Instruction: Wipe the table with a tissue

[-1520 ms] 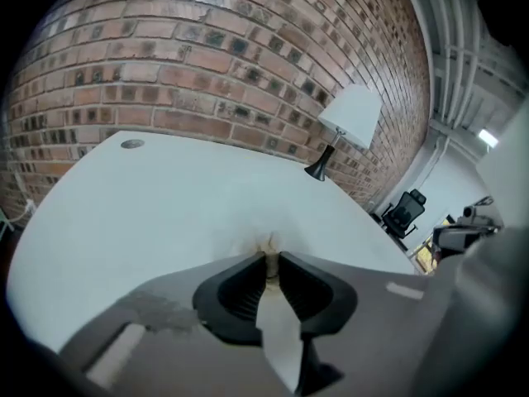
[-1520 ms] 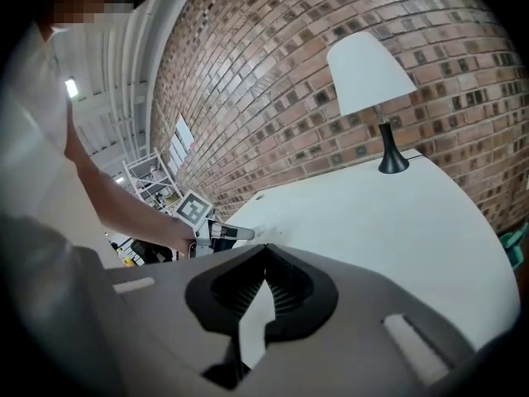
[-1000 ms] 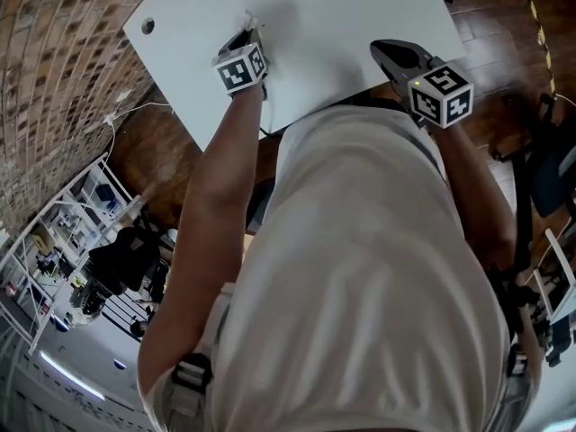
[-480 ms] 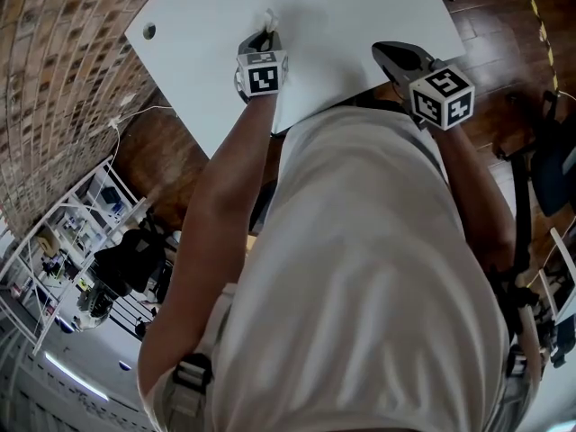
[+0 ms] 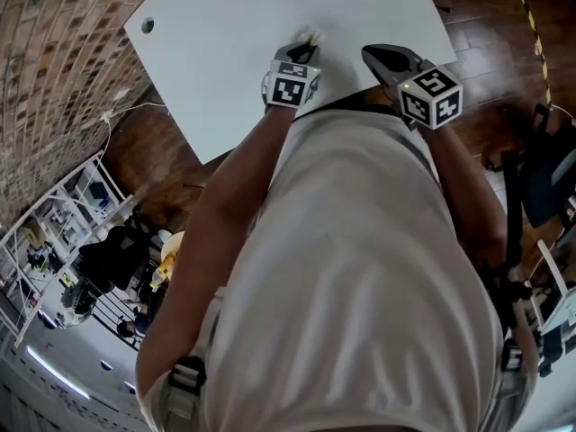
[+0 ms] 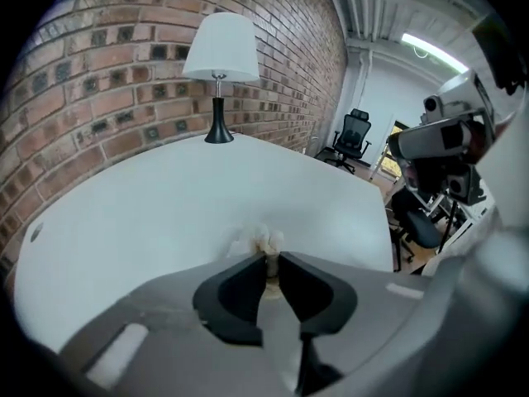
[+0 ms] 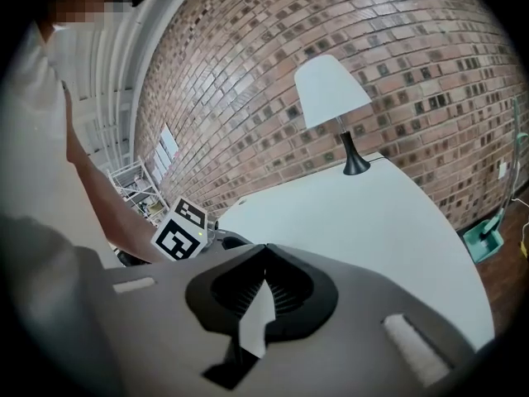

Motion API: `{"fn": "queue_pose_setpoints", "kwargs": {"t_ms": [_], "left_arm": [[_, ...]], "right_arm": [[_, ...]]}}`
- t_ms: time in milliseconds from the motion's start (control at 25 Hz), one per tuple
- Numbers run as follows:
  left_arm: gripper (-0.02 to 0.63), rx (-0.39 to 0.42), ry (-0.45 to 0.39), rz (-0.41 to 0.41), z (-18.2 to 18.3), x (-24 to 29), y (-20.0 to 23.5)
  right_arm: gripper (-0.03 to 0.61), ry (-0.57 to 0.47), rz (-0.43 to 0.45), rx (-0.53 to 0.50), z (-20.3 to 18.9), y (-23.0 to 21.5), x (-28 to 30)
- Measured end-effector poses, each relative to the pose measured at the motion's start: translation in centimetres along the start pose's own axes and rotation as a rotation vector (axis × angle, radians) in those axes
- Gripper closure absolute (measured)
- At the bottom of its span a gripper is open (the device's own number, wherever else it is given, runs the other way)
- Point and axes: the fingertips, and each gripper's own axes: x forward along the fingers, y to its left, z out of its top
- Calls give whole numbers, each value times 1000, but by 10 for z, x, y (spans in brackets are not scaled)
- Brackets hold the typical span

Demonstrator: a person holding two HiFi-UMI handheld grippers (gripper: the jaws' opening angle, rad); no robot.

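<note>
A crumpled white tissue (image 5: pixel 311 35) lies pressed on the white table (image 5: pixel 225 25) close to its near edge. My left gripper (image 5: pixel 307 47) points steeply down and is shut on the tissue. In the left gripper view the tissue (image 6: pixel 259 240) bunches out just past the black fingertips (image 6: pixel 248 273), against the tabletop (image 6: pixel 149 213). My right gripper (image 5: pixel 377 55) hovers over the near edge, a short way right of the left one. In the right gripper view its jaws (image 7: pixel 264 248) meet at the tips with nothing between them, and the left gripper's marker cube (image 7: pixel 180 228) shows at the left.
A black-stemmed lamp with a white shade (image 6: pixel 220 52) stands at the table's far end by the brick wall (image 6: pixel 99 64). A small round hole (image 5: pixel 147 25) marks the table's left corner. Office chairs (image 6: pixel 354 127) stand beyond the right side. A shelf rack (image 5: pixel 54 259) sits on the floor at left.
My left gripper has slid to the right along the table's near edge, dragging the tissue with it, and now sits close to the right gripper. The right gripper has stayed put.
</note>
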Motion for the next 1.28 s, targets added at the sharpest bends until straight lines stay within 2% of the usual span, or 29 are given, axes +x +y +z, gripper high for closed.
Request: {"fn": "queue_pose_setpoints", "kwargs": {"t_ms": [80,120,280,840,1040,1280], "left_arm": [[558,-44,18,-46,-13,0,10],[558,-57,21,-40,-18,-5,21],[557,-59,-50,70,-5,-39,33],[557,-289,-218,269,-42,-98,52],[557,-363,-257,260,-54,-96,49],[557,-444,-300,252,-80,-116,52]], "right_arm": [[571,16,7,-14,2,3,14],[571,16,18,-22,5,6,23],[571,6,69,-58,13,14,28],[571,82,265,-179,17,44,51],[571,114,271,-178,9,37,59],[571,163,309,-189,-3,57,86]]}}
